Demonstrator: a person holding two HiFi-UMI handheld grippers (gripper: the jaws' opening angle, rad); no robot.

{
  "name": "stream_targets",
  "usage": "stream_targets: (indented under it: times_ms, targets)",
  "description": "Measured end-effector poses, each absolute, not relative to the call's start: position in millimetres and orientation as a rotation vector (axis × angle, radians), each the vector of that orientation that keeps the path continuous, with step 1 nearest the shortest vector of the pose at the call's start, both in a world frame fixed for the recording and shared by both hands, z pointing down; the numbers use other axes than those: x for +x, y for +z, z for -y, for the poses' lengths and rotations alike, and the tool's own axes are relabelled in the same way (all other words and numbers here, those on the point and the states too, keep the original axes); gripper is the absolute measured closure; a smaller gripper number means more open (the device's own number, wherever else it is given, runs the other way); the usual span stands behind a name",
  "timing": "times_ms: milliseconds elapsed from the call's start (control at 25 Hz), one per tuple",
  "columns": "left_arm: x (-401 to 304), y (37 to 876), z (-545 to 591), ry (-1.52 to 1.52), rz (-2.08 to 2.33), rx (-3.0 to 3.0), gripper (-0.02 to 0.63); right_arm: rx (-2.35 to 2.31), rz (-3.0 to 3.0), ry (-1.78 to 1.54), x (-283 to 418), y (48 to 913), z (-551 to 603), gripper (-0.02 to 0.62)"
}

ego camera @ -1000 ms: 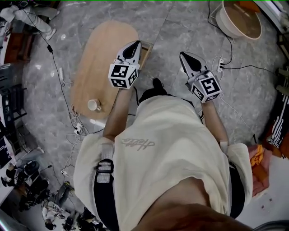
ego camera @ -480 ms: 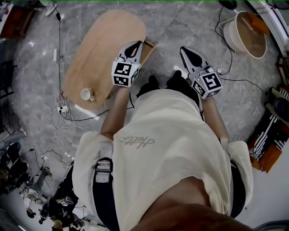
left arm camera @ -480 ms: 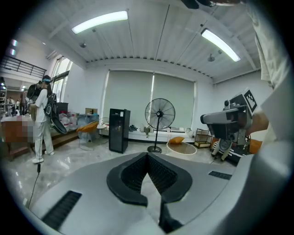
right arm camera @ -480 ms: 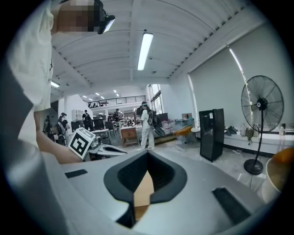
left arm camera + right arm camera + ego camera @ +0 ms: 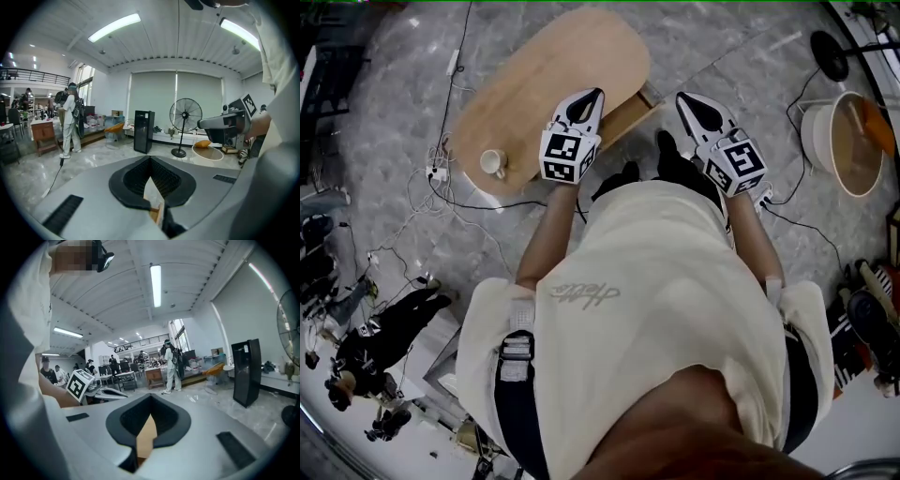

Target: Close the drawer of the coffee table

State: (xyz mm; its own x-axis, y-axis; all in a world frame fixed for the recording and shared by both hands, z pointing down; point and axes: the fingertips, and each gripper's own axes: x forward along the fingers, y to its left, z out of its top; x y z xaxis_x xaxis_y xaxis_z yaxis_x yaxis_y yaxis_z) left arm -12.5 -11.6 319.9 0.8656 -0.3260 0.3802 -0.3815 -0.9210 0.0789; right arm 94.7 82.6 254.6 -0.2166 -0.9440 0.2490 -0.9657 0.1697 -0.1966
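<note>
The oval wooden coffee table (image 5: pixel 553 80) stands just ahead of the person, a white cup (image 5: pixel 494 164) near its near-left end. Its pale wood drawer (image 5: pixel 630 114) sticks out open from the table's near side, between the two grippers. My left gripper (image 5: pixel 592 97) hovers over the table edge beside the drawer, jaws together and empty. Level with it, my right gripper (image 5: pixel 686 101) is held above the floor just right of the drawer, also shut and empty. In each gripper view (image 5: pixel 150 159) (image 5: pixel 150 398) a sliver of wood shows below the closed jaws.
A round white basin (image 5: pixel 853 141) and a fan base (image 5: pixel 830 42) stand on the grey floor at the right. Cables and a power strip (image 5: pixel 439 173) lie left of the table. Another person (image 5: pixel 384 337) is at lower left. A pedestal fan (image 5: pixel 185 115) and black tower (image 5: pixel 143 131) stand farther off.
The person has turned, so the table and open drawer have slid from upper left to straight ahead. Both grippers stay shut in front of the body, now flanking the drawer.
</note>
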Motion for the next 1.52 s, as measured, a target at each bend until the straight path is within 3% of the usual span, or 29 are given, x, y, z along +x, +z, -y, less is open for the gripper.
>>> stream_targets:
  times_ms: [360, 720, 1520]
  targets:
    - [6.7, 276.0, 38.3, 0.402, 0.816, 2.877, 0.601, 1.644, 2.553, 0.506, 131.0, 264.8, -17.0, 0.600]
    - [-18.5, 257.3, 41.2, 0.411, 1.140, 2.756, 0.601, 1.236, 2.761, 0.521, 117.8, 254.2, 30.7, 0.601]
    - [-71.6, 320.4, 45.3, 0.552, 1.455, 2.499, 0.601, 1.095, 2.704, 0.541, 107.5, 304.3, 60.9, 0.600]
